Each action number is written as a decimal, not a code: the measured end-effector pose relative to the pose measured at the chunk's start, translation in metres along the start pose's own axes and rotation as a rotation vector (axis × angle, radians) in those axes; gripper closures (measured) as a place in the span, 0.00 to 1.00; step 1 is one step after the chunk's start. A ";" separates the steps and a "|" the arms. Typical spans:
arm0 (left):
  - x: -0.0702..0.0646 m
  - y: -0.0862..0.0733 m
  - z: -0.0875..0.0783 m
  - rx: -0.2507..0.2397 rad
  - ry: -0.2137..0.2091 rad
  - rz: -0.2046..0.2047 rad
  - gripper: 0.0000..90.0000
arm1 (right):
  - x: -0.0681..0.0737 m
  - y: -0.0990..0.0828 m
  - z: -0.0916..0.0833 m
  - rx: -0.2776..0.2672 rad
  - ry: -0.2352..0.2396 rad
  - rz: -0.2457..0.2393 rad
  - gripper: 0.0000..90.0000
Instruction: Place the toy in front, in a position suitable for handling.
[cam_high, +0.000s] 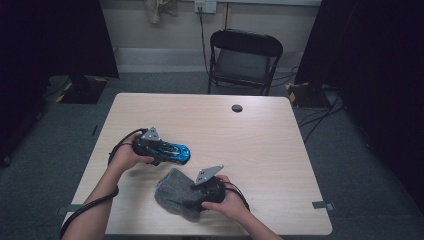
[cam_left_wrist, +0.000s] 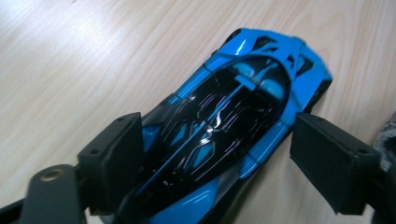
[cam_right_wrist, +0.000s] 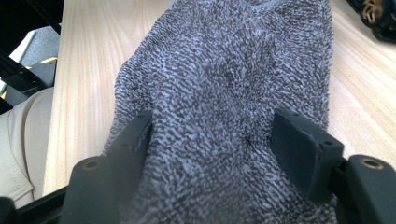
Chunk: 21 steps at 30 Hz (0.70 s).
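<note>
- This looks like a test room or lab, not a home.
- One plain wooden desk (cam_high: 260, 130) stands in the middle, with a round cable hole (cam_high: 237, 108) in its top.
- The floor (cam_high: 350, 150) is grey carpet, like in an office.
- A black folding chair (cam_high: 244, 60) stands by the far wall.
- Dark curtains (cam_high: 370, 45) hang on both sides.
- Cables (cam_high: 320, 117) run over the floor, and a cord goes up to a wall plug (cam_high: 205, 6).
- Yellow and black tape (cam_high: 292, 92) marks the feet of stands.
- Bits of tape (cam_high: 322, 205) sit at the desk's edges.
</note>
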<state>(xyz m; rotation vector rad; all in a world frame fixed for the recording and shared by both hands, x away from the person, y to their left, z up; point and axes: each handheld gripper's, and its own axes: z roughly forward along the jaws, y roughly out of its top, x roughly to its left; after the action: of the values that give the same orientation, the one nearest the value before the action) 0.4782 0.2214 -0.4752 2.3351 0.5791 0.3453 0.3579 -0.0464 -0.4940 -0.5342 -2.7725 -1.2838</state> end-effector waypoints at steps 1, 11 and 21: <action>-0.002 0.002 0.002 -0.005 -0.007 -0.004 0.22 | 0.000 0.000 0.000 0.001 -0.001 0.000 0.36; -0.023 0.026 0.021 -0.015 -0.057 0.036 0.23 | 0.000 0.000 0.000 -0.001 -0.001 -0.003 0.36; -0.027 0.026 0.022 -0.017 -0.065 0.043 0.21 | 0.001 0.001 0.000 0.007 -0.007 -0.010 0.36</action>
<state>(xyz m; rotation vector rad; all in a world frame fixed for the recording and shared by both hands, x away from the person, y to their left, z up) 0.4716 0.1785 -0.4751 2.3357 0.4937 0.2911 0.3574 -0.0457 -0.4936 -0.5256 -2.7875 -1.2768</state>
